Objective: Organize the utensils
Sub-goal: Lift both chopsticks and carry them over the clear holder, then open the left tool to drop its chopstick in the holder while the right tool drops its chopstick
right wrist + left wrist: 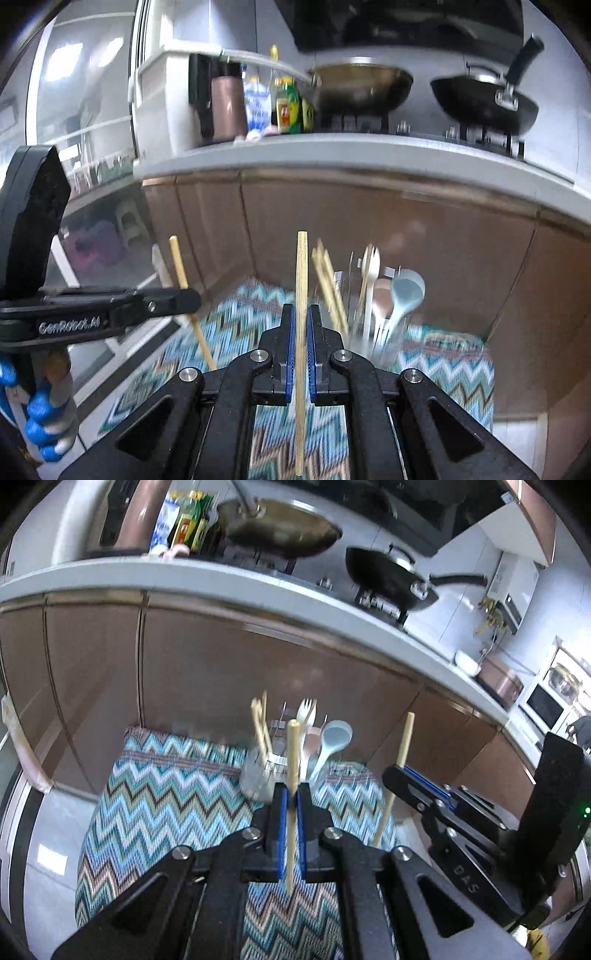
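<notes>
Left of centre, left gripper [291,794] pinching an upright chopstick [292,775]. Centre, clear holder [280,771] with utensils on zigzag cloth [166,794]. Right, right gripper [302,314] clamped on second chopstick [301,295].

- A utensil holder [380,332] stands on a cloth-covered table [454,365], in front of the kitchen cabinets [369,229]
- Chopsticks [328,288] lean in its left part; a fork [371,273] and a ladle [404,291] stand to their right
- Above the cabinets runs the countertop [332,155], bearing a wok [362,86] at left, a frying pan [484,101] at right
- Bottles [286,101] stand left of the wok
</notes>
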A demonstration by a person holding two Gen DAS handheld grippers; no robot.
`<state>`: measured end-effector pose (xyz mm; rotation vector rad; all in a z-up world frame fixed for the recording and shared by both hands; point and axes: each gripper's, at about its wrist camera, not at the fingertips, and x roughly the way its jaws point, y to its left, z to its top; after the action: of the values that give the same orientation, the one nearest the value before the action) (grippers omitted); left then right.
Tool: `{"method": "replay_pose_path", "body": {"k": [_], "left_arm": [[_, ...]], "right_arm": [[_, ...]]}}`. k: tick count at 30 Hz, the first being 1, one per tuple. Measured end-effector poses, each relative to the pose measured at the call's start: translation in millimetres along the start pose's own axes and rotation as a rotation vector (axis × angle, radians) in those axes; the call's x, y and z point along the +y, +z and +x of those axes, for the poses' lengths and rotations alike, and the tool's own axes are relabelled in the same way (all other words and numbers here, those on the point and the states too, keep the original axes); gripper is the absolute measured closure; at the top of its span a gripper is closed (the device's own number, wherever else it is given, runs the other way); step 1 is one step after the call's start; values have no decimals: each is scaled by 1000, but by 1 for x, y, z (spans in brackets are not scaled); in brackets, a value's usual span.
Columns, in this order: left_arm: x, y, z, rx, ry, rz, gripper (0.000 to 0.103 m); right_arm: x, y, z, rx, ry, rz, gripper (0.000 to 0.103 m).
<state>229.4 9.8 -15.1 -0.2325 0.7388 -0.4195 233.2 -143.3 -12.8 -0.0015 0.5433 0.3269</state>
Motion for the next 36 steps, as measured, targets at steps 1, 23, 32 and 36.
{"method": "replay_pose_path", "body": {"k": [1, 23, 32, 36], "left_arm": [[-2, 9, 0, -22, -5, -3, 99], [12, 84, 114, -253, 72, -6, 98], [23, 75, 158, -248, 84, -12, 98], [21, 69, 168, -248, 103, 6, 98]], "right_arm": [[-2, 7, 1, -23, 3, 5, 97], [-56, 58, 96, -321, -40, 16, 97], [-73, 36, 133, -290, -49, 40, 97], [-76, 28, 141, -274, -50, 44, 97]]}}
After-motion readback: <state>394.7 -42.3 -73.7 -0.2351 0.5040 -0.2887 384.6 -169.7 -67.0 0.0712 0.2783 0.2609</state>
